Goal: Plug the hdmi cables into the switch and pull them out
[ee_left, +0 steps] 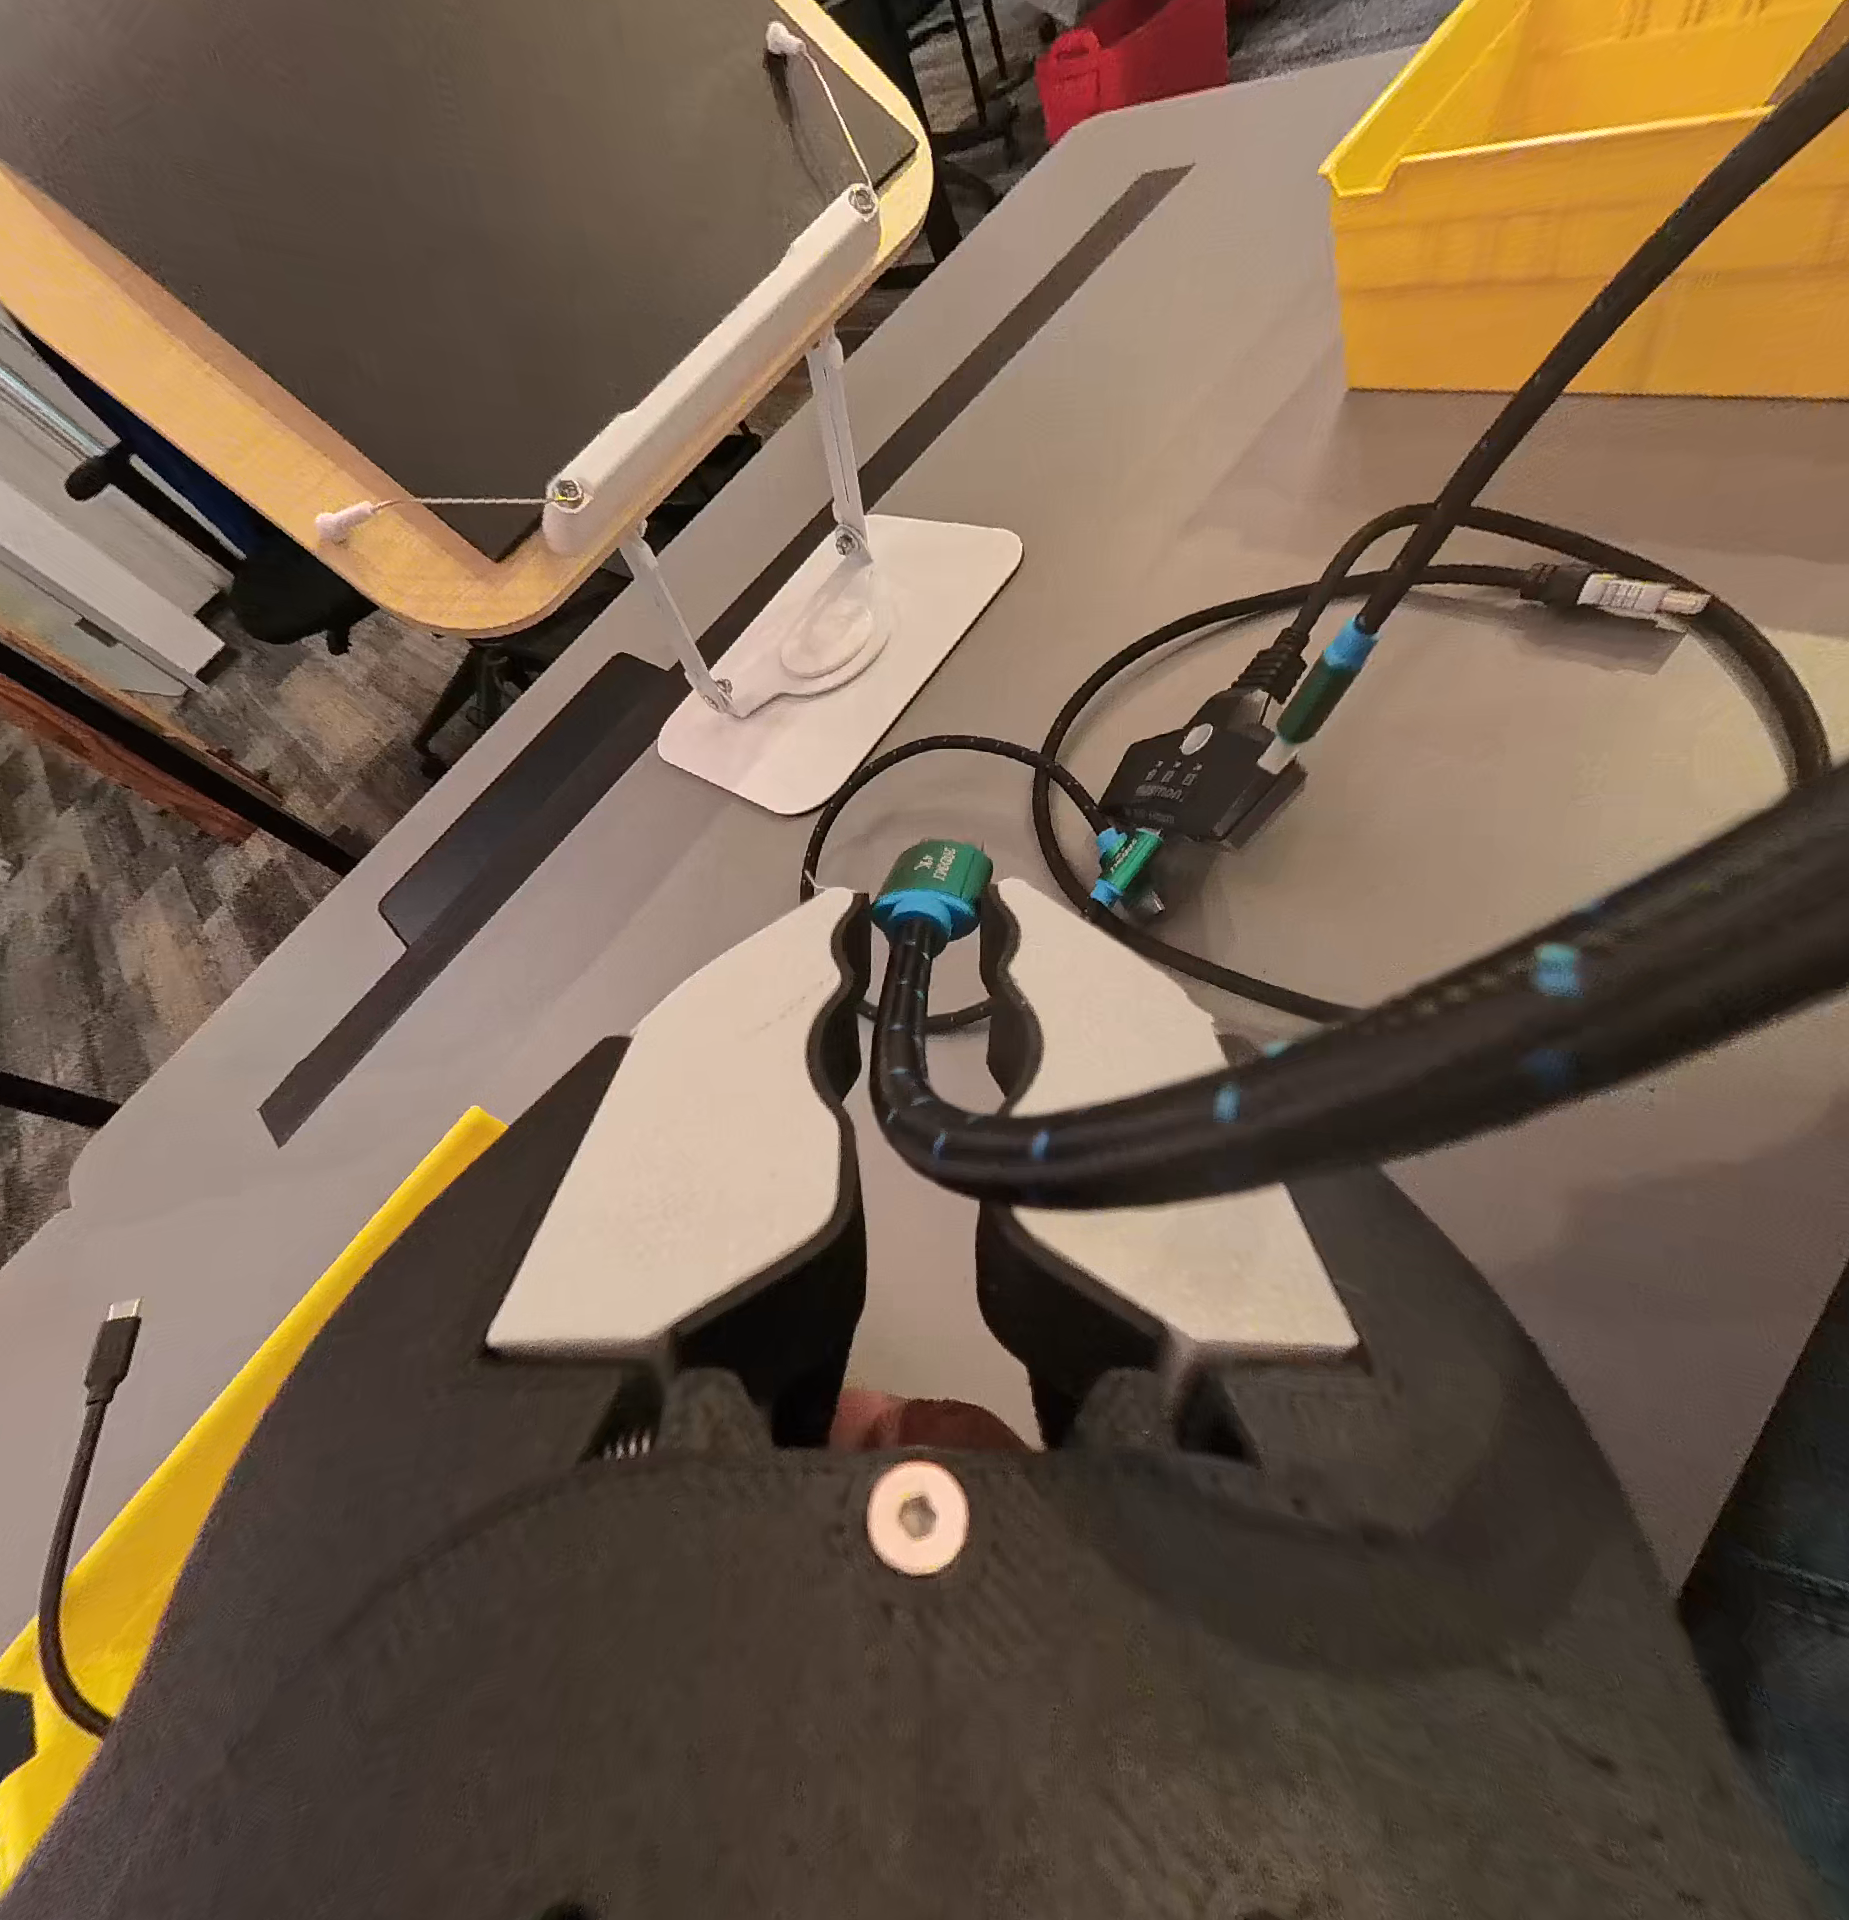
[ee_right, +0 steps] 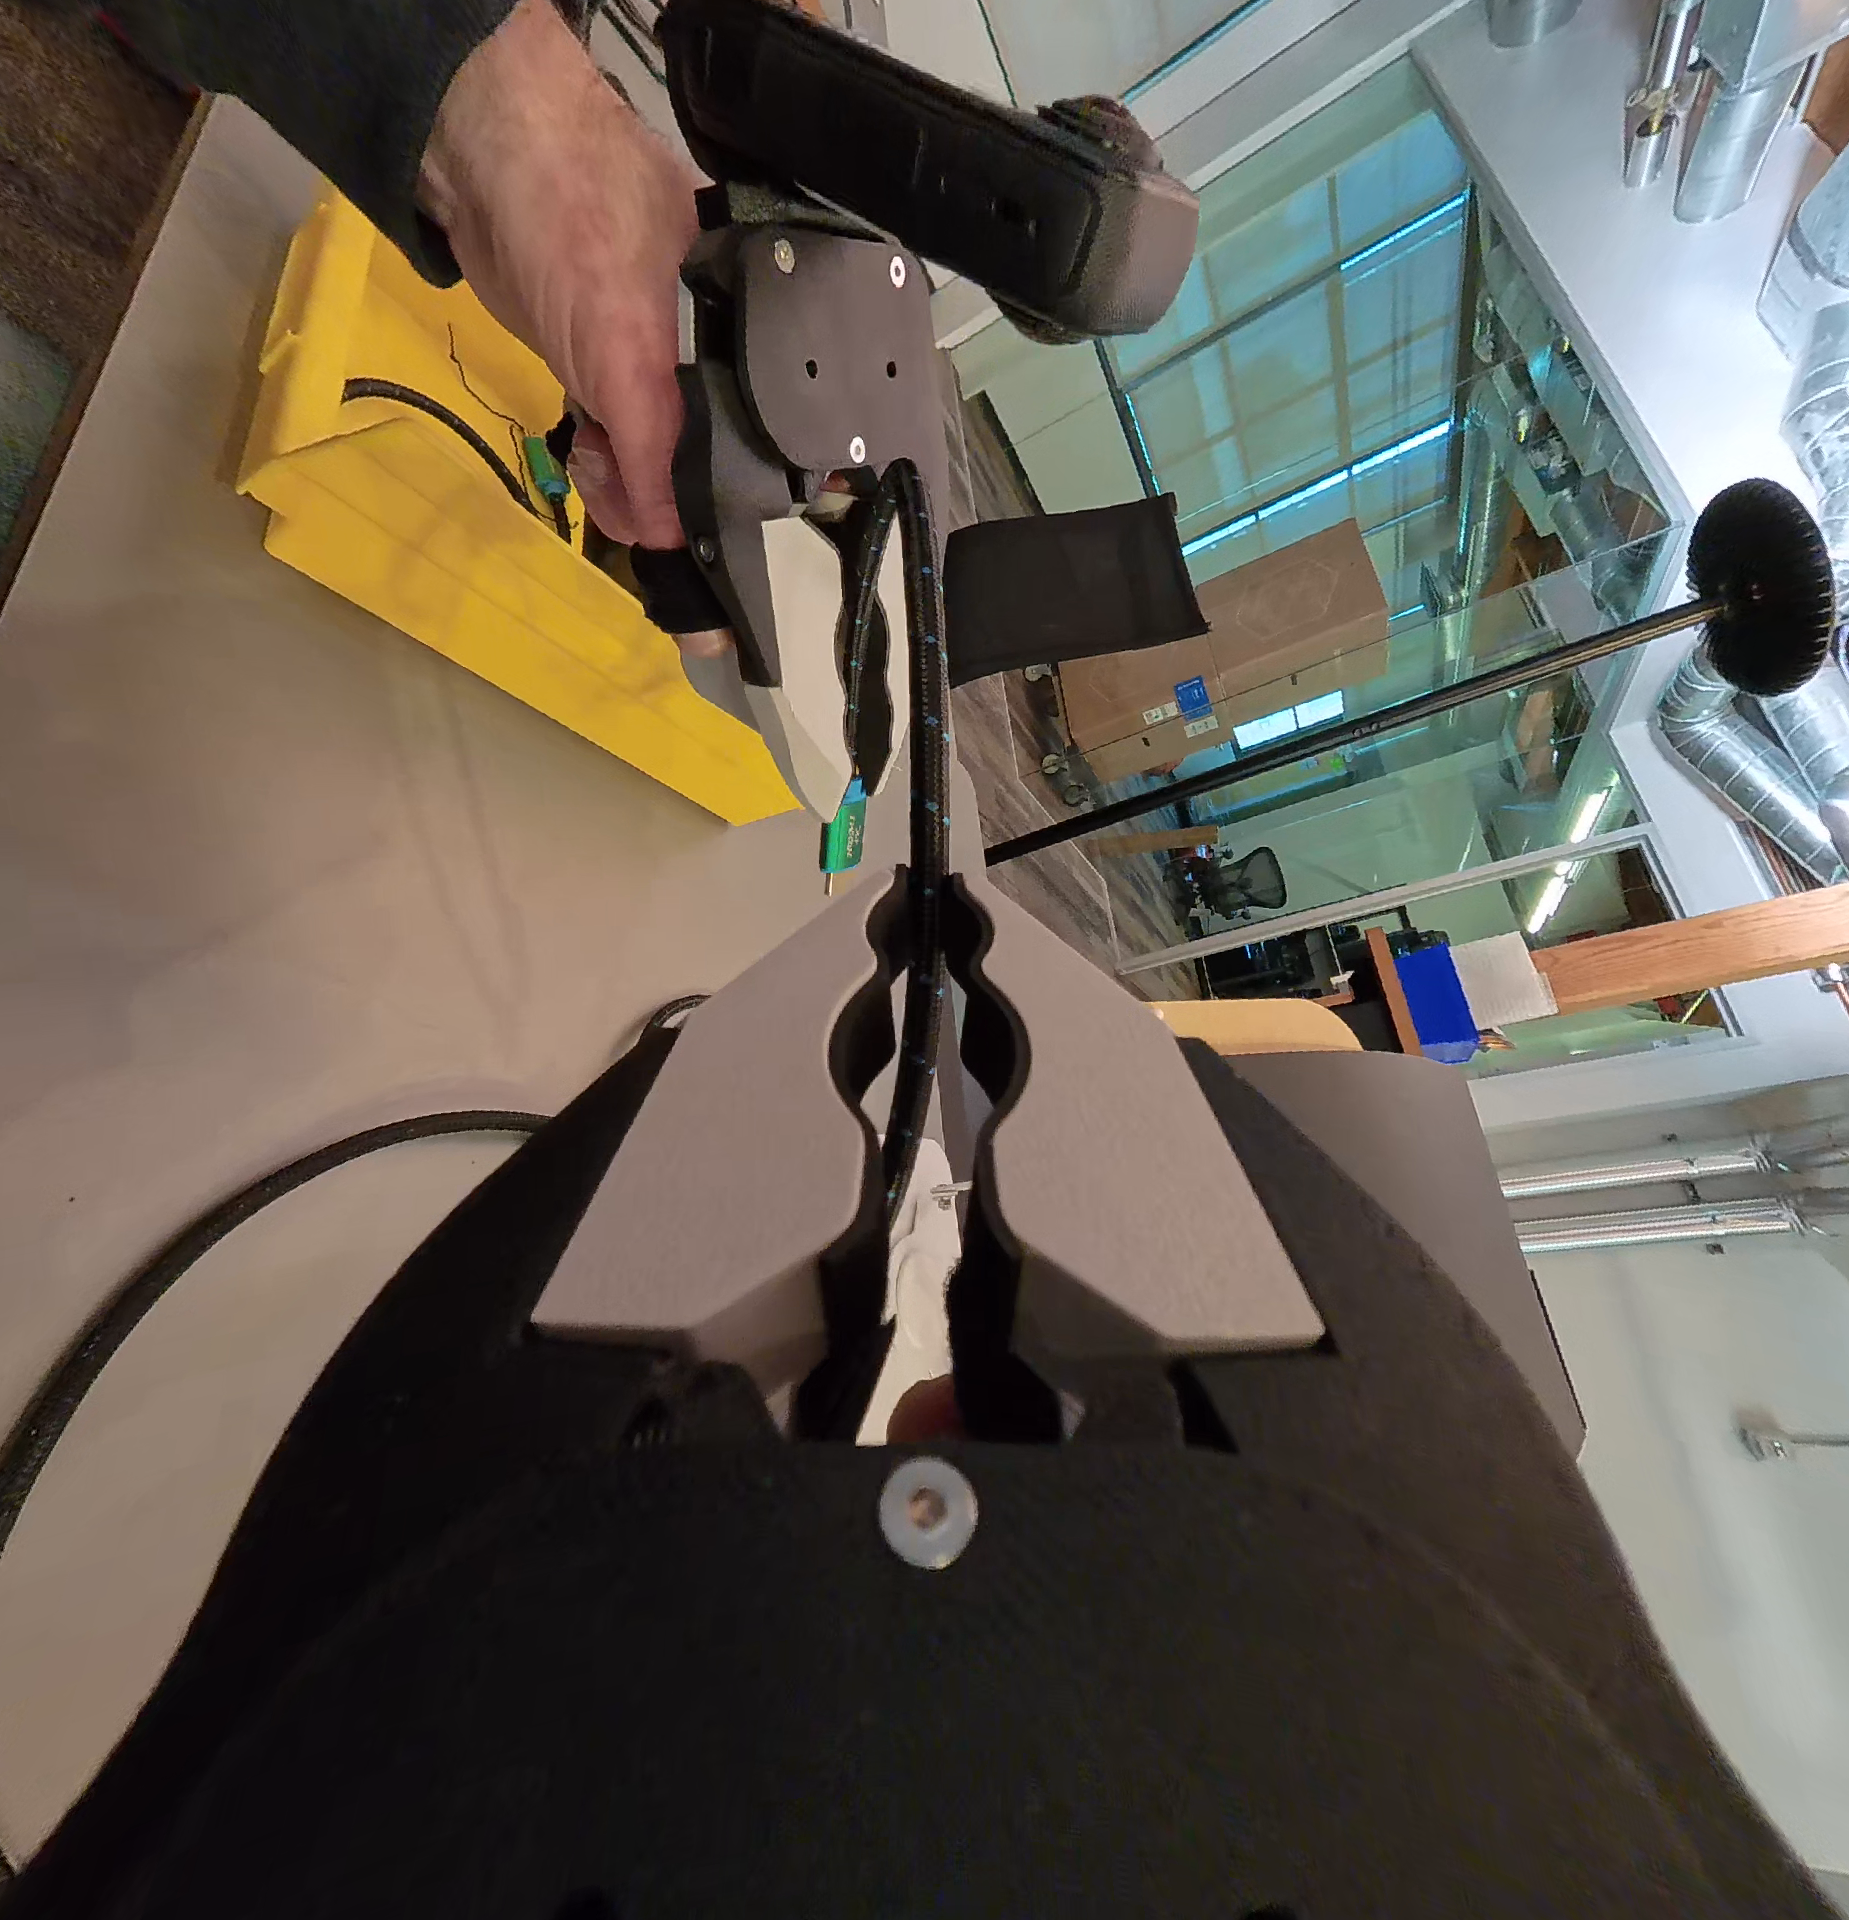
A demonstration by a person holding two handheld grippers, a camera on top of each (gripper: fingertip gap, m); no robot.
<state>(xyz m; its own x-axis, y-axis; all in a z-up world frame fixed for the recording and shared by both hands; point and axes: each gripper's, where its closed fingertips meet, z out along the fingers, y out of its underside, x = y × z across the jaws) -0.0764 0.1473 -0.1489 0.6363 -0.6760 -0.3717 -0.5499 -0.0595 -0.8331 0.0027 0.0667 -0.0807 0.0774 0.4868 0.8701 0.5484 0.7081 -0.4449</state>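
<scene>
At centre frame, the left gripper (ee_left: 925, 904) pinches a green HDMI plug (ee_left: 932, 879) near the black switch (ee_left: 1185, 788) at right; the right gripper (ee_right: 928, 891) clamps its braided cable (ee_right: 928, 727).

Each gripper is built on a black, grainy-textured body carrying two broad light-grey fingers, their inner edges lined in black and cut in a wavy profile. A silver hex-socket screw is set at the centre of the body of the left gripper (ee_left: 925, 904) and of the right gripper (ee_right: 928, 896) alike. In the right wrist view, a dark long sleeve (ee_right: 328, 114) is worn above the hand (ee_right: 587, 312).
</scene>
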